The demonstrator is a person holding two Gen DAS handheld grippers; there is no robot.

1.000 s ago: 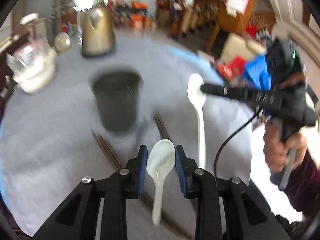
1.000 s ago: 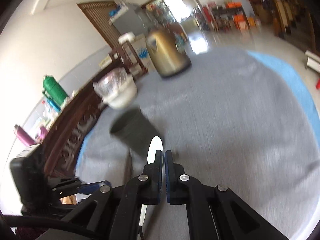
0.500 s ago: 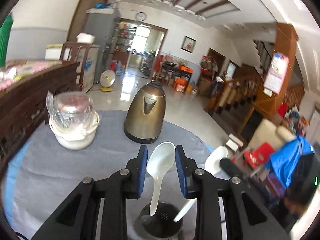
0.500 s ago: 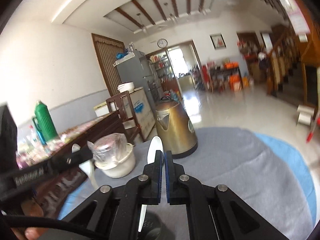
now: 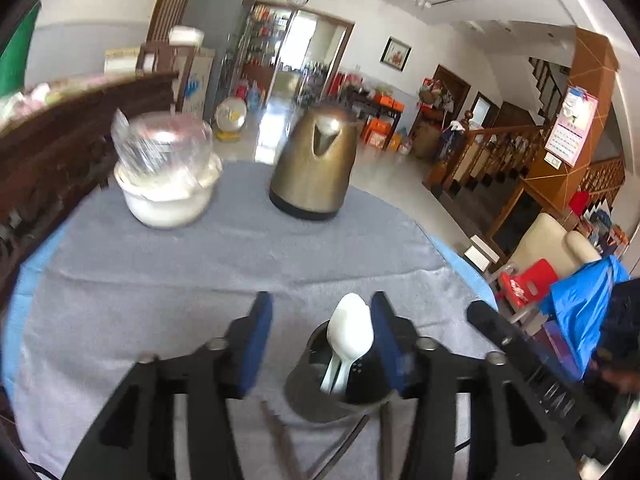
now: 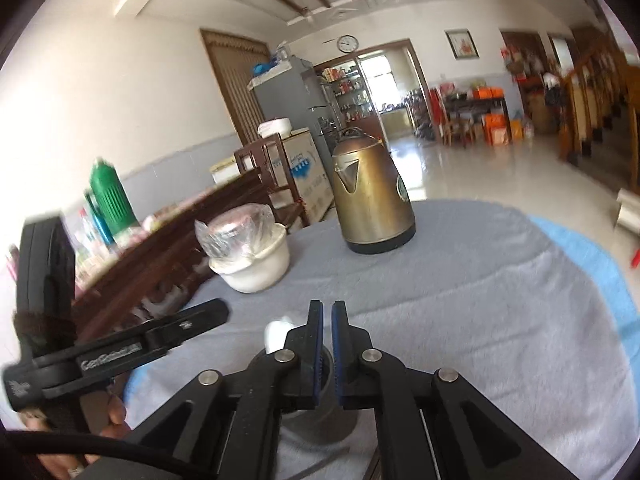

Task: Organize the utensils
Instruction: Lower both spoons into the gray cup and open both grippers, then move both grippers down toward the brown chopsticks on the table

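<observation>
Drop step done: two white spoons (image 5: 349, 334) stand in holder (image 5: 320, 392) between left gripper (image 5: 320, 344)'s just-opened jaws; right gripper (image 6: 325, 340) just cracked open, empty. Next, chopsticks (image 5: 280, 436) beneath.

Glossy plastic spoons (image 5: 350, 330), matt grey tablecloth (image 5: 200, 272) (towel-rough), brushed-metal kettle (image 5: 314, 172)

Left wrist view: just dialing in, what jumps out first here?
The white spoons standing bowl-up in the dark perforated holder, right between the left tongs, whose jaws have just been opening and stand clear of them. Behind, on the grey cloth, a brass-coloured kettle stands mid-table, with a plastic-wrapped white bowl to its left.
</observation>
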